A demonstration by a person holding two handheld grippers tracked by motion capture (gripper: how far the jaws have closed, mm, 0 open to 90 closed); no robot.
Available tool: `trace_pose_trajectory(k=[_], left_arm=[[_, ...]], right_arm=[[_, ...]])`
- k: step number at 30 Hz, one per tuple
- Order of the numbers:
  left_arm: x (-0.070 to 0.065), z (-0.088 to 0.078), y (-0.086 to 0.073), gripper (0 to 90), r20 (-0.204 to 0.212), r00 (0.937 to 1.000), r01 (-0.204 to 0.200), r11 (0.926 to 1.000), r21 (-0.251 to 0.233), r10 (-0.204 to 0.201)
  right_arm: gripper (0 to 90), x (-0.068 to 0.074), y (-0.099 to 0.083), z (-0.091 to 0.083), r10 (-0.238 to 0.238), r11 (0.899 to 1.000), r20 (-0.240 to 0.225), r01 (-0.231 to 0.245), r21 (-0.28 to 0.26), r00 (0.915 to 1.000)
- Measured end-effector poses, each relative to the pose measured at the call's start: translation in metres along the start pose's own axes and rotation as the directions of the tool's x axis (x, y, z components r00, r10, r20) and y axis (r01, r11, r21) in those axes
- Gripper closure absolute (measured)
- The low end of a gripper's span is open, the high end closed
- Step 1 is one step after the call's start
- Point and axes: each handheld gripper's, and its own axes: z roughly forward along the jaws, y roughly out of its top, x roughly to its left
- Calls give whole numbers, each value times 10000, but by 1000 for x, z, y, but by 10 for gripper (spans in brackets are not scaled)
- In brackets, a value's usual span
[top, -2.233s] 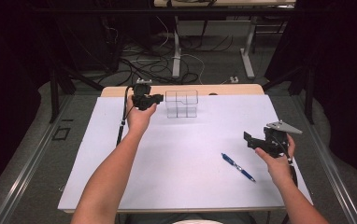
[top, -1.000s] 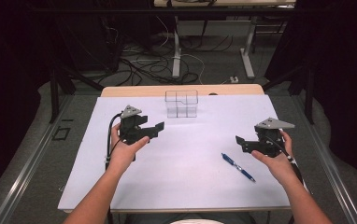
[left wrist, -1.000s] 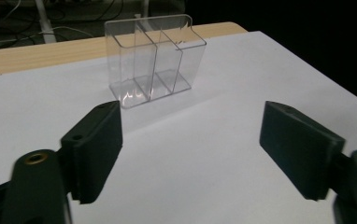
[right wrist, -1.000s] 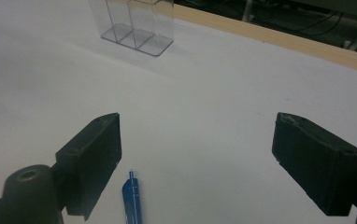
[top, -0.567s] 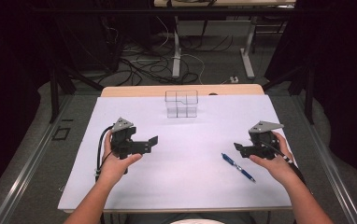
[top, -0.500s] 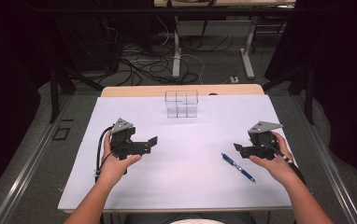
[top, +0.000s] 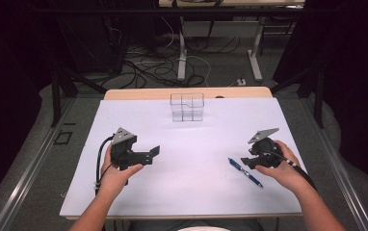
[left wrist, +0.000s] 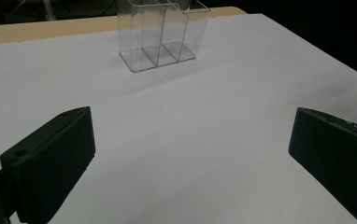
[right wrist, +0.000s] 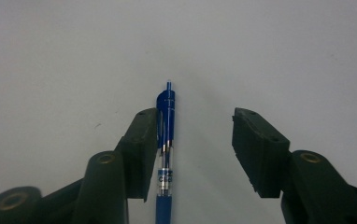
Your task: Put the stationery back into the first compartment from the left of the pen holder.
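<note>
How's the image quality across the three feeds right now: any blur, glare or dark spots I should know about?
High view: white table cover evenly lit, surroundings dark, clear organiser faint. Left gripper view: organiser walls catch light glare, near jaws soft. Right gripper view: blue pen sharp enough to show print, soft shadow beside it, corners darken.

The left gripper (top: 146, 155) is held low over the table by the left hand (top: 117, 172), its jaws spread as wide as they go and nothing seen between them. The right gripper (top: 245, 161) is gripped by the right hand (top: 282, 168) and tipped downward; its jaws (just closing) are still parted. Both forearms are stretched in from the near edge.
</note>
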Motion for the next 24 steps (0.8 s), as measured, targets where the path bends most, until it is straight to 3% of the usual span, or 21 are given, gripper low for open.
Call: trace_pose_trajectory(k=[7, 10, 11, 16, 20, 22, 24], left_arm=[[-2, 0, -1, 23, -51, 9999, -116, 9999, -91, 115], [-2, 1, -2, 26, -82, 9999, -128, 9999, -44, 127], [-2, 1, -3, 30, -80, 9999, -96, 9999, 44, 96], [-1, 4, -5, 36, -213, 9997, -120, 9997, 201, 125], [-1, 4, -6, 41, -235, 9997, -62, 9997, 240, 67], [-1, 5, -6, 42, -202, 9998, -4, 9998, 221, 9], [-2, 5, -7, 42, -206, 9998, -19, 9997, 225, 23]], right_arm=[[580, 4, -4, 9, -132, 9986, -413, 153, 506, 9991], [585, 5, -5, 12, 33, 9969, -686, 21, 782, 9976], [591, 6, -7, 15, -24, 9940, -735, 104, 1092, 9973], [621, 7, -9, 21, 326, 9872, -794, -196, 1583, 9963], [649, 6, -10, 23, 519, 9842, -859, -363, 1733, 9949], [661, 5, -9, 21, 737, 9725, -771, -545, 2263, 9943], [664, 4, -14, 27, 938, 9848, -825, -803, 1543, 9922]])
